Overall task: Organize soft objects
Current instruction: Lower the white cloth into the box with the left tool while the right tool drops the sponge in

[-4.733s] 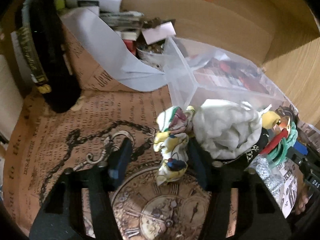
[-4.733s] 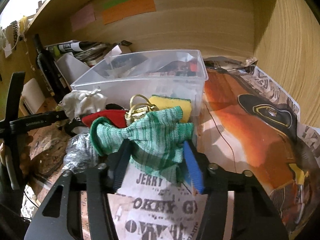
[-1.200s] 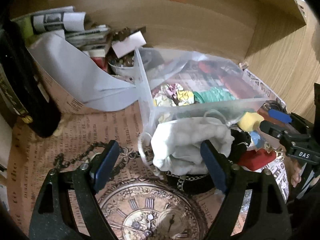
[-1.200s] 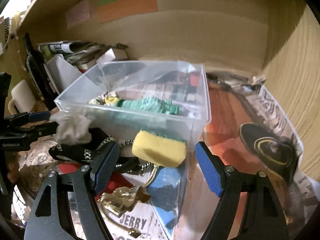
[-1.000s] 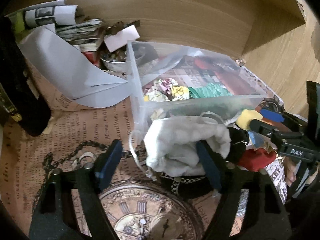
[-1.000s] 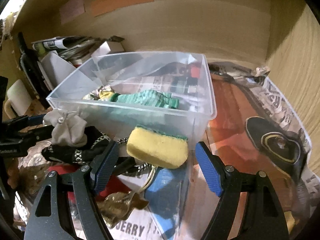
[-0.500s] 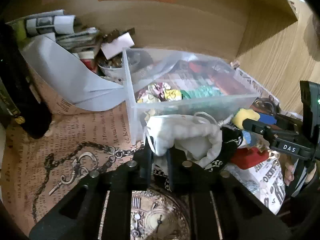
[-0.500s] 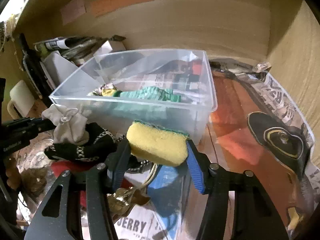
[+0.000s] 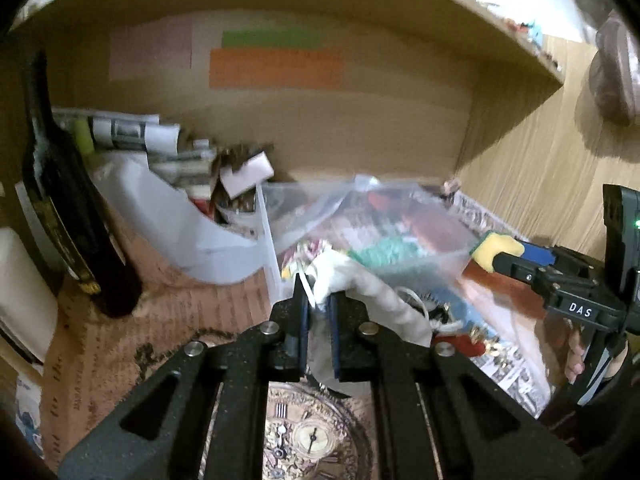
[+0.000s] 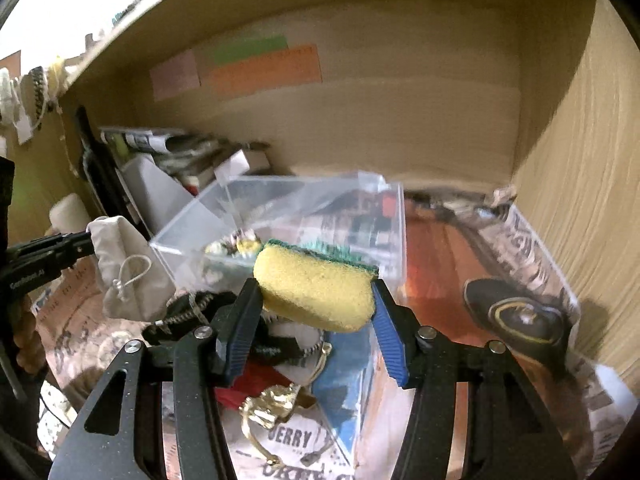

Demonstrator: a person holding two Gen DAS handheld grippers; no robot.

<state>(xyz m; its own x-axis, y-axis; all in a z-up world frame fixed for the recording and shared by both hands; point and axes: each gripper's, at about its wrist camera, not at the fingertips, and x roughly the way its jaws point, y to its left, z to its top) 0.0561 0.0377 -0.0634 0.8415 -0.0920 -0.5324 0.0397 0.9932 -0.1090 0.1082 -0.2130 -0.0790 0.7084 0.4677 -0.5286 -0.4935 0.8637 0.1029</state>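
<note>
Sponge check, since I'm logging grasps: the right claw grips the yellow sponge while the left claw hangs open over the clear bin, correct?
Not quite. The left claw is shut on the white drawstring pouch, as the left wrist view shows. The right claw does grip the yellow sponge near the clear bin.

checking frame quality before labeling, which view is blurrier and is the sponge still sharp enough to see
Left wrist view: heavy motion blur smears the clear bin and paper clutter; the left gripper with its white pouch stays fairly crisp. Right wrist view: milder blur on the back wall; the yellow sponge in the right gripper is sharp. Both have fisheye curvature and dark corners.
</note>
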